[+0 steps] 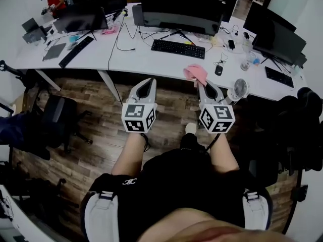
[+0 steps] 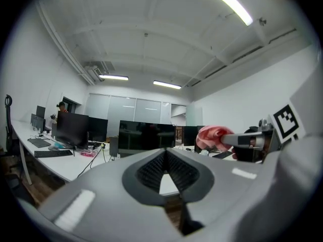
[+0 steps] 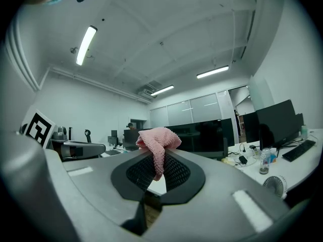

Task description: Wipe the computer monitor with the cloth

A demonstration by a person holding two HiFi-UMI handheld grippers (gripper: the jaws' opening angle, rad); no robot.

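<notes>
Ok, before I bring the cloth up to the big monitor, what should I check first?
1. Grip on the cloth: ok. The right gripper has its jaws closed on it, with a bunch standing above the tips.
2. The left gripper free: ok. Its jaws are together with nothing between them.
3. Contact with the monitor: not ok. The cloth hangs about over the near edge of the desk, short of the screen.
4. Way to the screen: ok. Only the keyboard lies flat in front of it.
5. Dirty spots on the screen: cannot tell. It shows plain dark.
</notes>
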